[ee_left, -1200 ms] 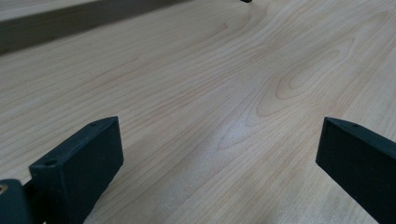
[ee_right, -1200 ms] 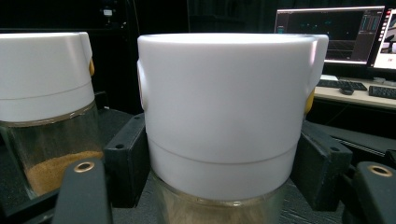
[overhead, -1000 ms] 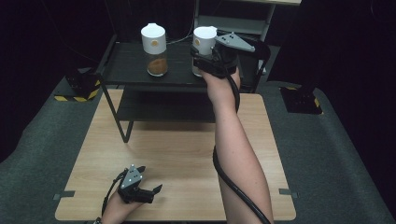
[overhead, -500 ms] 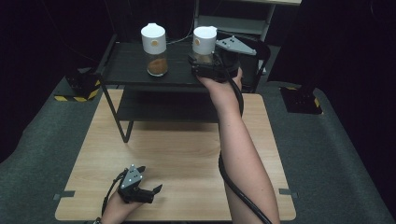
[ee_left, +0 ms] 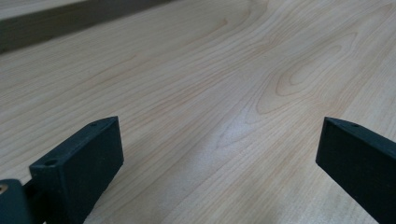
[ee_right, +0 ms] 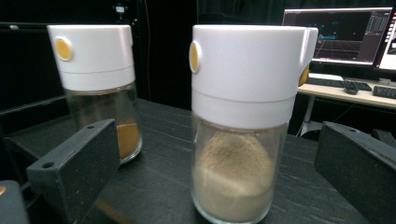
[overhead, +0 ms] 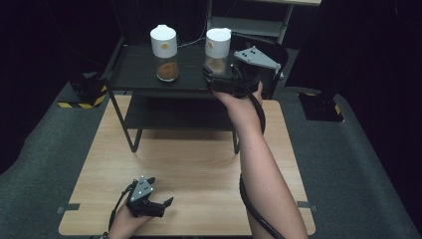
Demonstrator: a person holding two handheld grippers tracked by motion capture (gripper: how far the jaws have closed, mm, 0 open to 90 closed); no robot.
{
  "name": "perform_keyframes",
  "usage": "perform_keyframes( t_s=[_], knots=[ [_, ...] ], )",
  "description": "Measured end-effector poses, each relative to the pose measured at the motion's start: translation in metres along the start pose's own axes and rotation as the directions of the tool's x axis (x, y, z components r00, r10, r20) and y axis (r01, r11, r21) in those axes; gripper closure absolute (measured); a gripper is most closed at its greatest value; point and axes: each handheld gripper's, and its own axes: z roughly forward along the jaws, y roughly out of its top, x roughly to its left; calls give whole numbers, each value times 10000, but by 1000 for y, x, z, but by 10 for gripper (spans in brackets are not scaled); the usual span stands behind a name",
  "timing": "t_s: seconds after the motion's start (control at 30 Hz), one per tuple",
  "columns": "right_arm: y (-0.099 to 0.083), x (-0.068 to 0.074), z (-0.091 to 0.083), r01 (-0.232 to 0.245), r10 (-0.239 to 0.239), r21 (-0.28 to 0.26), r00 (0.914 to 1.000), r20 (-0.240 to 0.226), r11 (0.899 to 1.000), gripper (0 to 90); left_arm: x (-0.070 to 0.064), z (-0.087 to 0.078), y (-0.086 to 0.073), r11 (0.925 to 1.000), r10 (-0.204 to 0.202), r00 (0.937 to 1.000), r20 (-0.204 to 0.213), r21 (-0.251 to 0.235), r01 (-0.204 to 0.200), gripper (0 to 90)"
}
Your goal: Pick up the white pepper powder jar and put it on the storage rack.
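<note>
On the black shelf (overhead: 139,64) the pale-powder jar (ee_right: 243,126) stands between the right gripper's (overhead: 219,79) wide-apart jaws, ungripped, beside a second jar (overhead: 165,52), so any lifting remains undone, while the left gripper (overhead: 157,206) rests open on the table (overhead: 199,164).

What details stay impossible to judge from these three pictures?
- Glass jar with white lid and pale powder: in the high view, the right gripper hides its lower part.
- Glass jar with white lid and orange-brown powder: in the right gripper view, a jaw covers its base.
- Lit computer monitor: its text is too small, and the frame edge cuts it.
- Left gripper: its view ends at the bare wooden table.
</note>
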Motion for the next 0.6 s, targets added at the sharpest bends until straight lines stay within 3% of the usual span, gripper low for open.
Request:
perform_keyframes(
  t_s=[0.4,0.6],
  knots=[
    [-21,6,-22,57,-62,-129,9995,-324,9999,0,0,0,0,10000,4,10000,48,28,-4,10],
    [-37,11,-37,374,-384,-193,9976,-583,9991,0,-1,0,1,10000,62,10000,19,30,-62,10]
  ],
)
